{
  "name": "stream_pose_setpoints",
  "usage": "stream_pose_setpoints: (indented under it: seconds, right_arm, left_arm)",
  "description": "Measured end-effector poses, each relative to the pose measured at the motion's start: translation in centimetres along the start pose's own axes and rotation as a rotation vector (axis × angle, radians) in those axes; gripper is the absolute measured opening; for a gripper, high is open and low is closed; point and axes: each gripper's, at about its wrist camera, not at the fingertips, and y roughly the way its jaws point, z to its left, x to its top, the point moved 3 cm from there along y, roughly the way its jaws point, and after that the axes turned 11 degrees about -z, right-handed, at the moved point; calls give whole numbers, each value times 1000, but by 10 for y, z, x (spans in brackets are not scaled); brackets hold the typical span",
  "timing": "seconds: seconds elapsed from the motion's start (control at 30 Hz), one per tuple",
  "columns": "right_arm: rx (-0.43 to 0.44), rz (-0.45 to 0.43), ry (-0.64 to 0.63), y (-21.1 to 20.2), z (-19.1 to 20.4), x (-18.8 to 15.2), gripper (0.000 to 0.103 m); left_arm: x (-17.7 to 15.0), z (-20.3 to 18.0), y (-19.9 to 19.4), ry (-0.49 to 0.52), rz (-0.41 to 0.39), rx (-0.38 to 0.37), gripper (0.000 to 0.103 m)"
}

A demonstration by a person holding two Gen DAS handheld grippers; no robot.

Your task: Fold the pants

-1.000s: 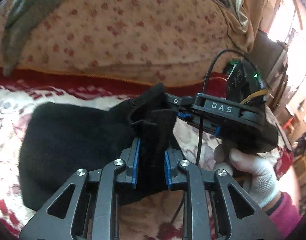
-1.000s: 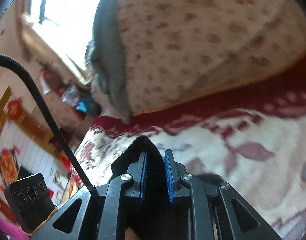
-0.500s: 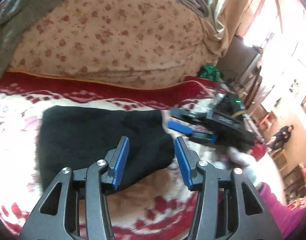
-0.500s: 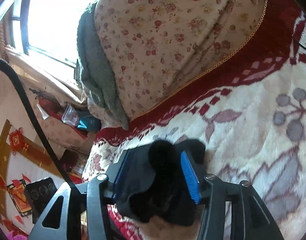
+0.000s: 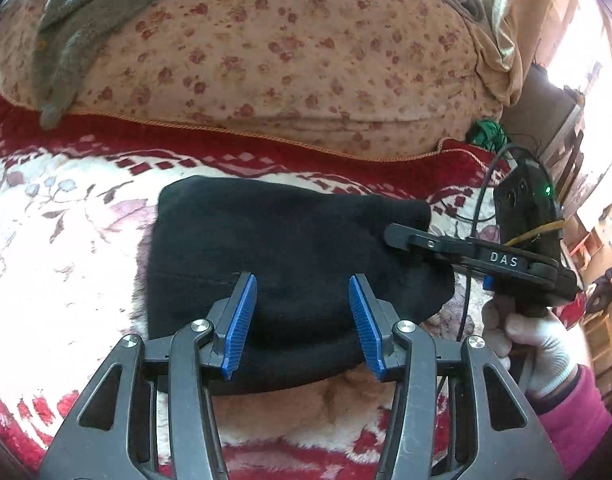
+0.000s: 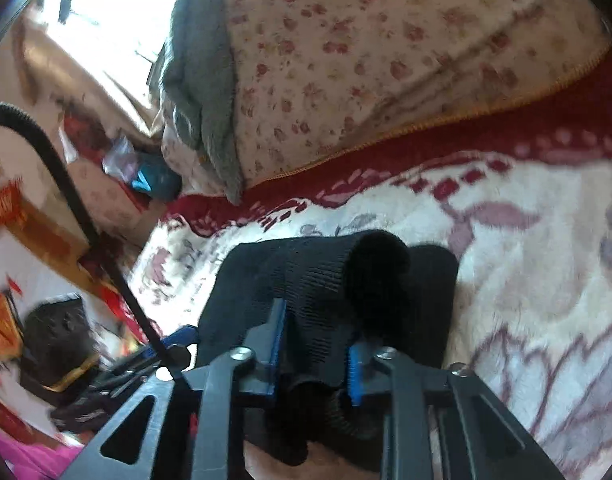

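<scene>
**A:** The black pants [image 5: 289, 248] lie as a folded bundle on the red-and-cream floral blanket [image 5: 53, 240], just in front of the flowered quilt [image 5: 306, 60]. The left gripper [image 5: 301, 320] hangs over the near edge with its blue pads spread apart and nothing between them.

**B:** And over on the far end, the right gripper [image 6: 314, 348] has just been closing, with a bunched ridge of ribbed black fabric between the pads. It looks clamped on the pants' end.

**A:** That's my worry. It's biting a thick wad, probably several layers. Pull now and the whole bundle may drag across the blanket and spill the fold.

**B:** Agreed, and with the left jaws empty, nothing pins the near edge. The plush blanket could snag too, I'd guess.

**A:** There's also that black cable [image 6: 65, 184] trailing beside the right tool. A wide swing might catch it.

**B:** And the gloved hand [image 5: 534, 344] sits close to the bundle's corner, so it could nudge it.
</scene>
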Motion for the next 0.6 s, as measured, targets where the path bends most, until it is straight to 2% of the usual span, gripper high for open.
stream_pose_setpoints:
  seconds: [0.07,0.2,0.47,0.6]
  right_arm:
    - [-5,-9,-30,-2,3,3,14]
    - [-55,-22,-79,-9,1,10,10]
    - [-156,-1,-129,-7,-13,7,9]
    - [-164,-21,-112,-8,-17,4,9]
  left_arm:
    - [1,-9,7,7,9,-3,47]
    - [4,-20,22,10,17,23,47]
    - [-1,-21,45,12,44,58,47]
    - [-2,-24,47,32,35,70,47]
